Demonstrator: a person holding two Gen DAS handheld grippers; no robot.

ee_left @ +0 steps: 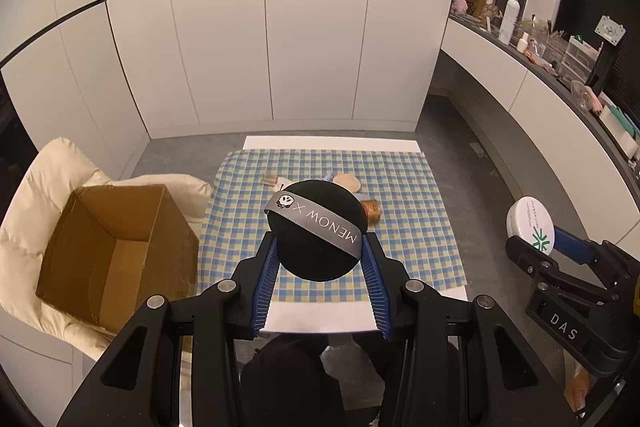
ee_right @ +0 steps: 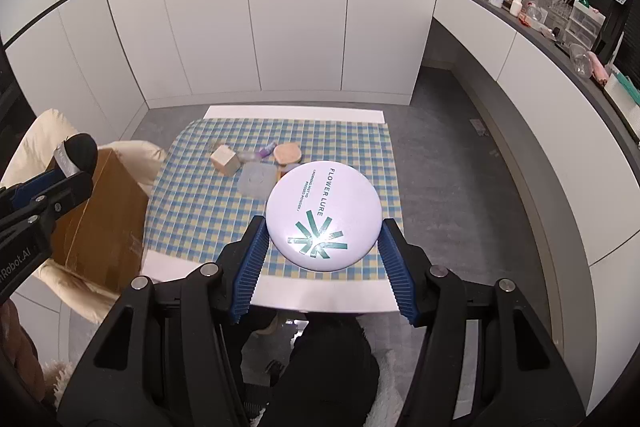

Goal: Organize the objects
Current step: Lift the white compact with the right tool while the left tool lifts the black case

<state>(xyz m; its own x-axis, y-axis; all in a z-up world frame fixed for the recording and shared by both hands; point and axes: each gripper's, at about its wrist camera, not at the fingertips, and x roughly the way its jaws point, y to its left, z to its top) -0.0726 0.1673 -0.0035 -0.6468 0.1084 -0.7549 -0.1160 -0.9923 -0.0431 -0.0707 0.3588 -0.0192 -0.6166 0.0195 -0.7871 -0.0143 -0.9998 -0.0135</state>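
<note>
My left gripper [ee_left: 320, 245] is shut on a black round powder puff [ee_left: 318, 231] with a grey ribbon, held above the near part of the checked cloth [ee_left: 404, 195]. My right gripper [ee_right: 324, 227] is shut on a white round compact [ee_right: 324, 215] printed with green letters, its blue pads pressing the rim on both sides. In the left wrist view the compact [ee_left: 530, 225] shows at the far right. An open cardboard box [ee_left: 116, 247] rests on a cream cushion [ee_left: 36, 183] left of the table.
On the cloth lie a beige block [ee_right: 226, 159], a clear square lid [ee_right: 258, 181], a tan puff [ee_right: 287, 153], a small purple item [ee_right: 266, 150] and a gold jar [ee_left: 370, 211]. White cabinets stand behind. A cluttered counter [ee_right: 560, 39] runs along the right.
</note>
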